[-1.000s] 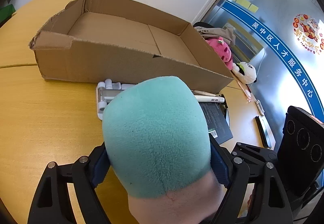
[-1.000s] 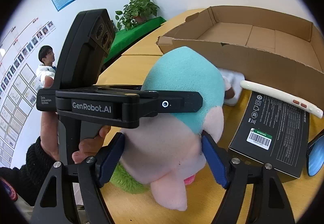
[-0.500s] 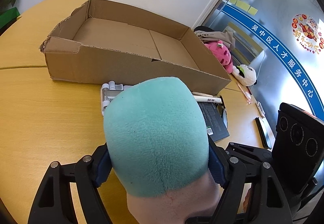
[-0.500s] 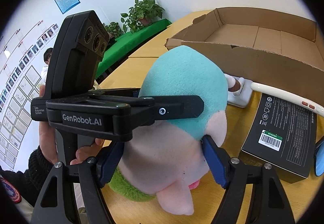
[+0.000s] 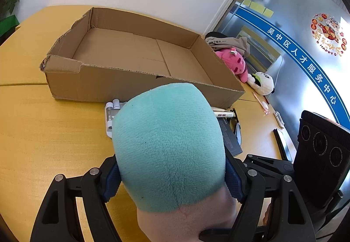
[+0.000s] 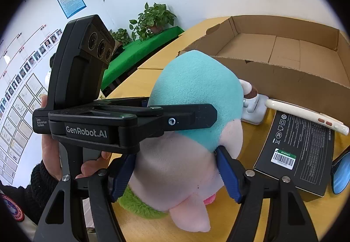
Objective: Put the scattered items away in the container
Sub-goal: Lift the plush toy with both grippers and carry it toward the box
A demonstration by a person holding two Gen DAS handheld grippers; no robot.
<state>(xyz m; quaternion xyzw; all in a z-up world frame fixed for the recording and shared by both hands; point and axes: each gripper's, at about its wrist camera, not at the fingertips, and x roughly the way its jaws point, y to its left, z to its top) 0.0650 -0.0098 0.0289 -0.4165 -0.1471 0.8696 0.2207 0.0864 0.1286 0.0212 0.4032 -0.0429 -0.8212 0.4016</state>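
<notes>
**Two-claw grasp on a plush toy, short of the cardboard box**

The plush toy [image 5: 169, 147], teal on top and pale pink below with a green ruff, sits between both my claws above the yellow table [image 5: 43, 132]. My left gripper [image 5: 172, 178] clamps its head from either flank, blue pads sunk into the pile; my right gripper [image 6: 175, 173] pinches the pink face crosswise. Both sets of jaws have just been closing on the toy, the right more recently. I judge two grips are used because the toy is bulky and soft, so one pinch might let it sag or roll. The open cardboard box [image 5: 135, 80], bare inside, lies at twelve o'clock, its near wall close beyond the toy. Still scattered: a white stand [image 6: 253, 108] at one o'clock, a cream handset [image 6: 306, 116] and a black carton [image 6: 299, 150] at three o'clock.
</notes>
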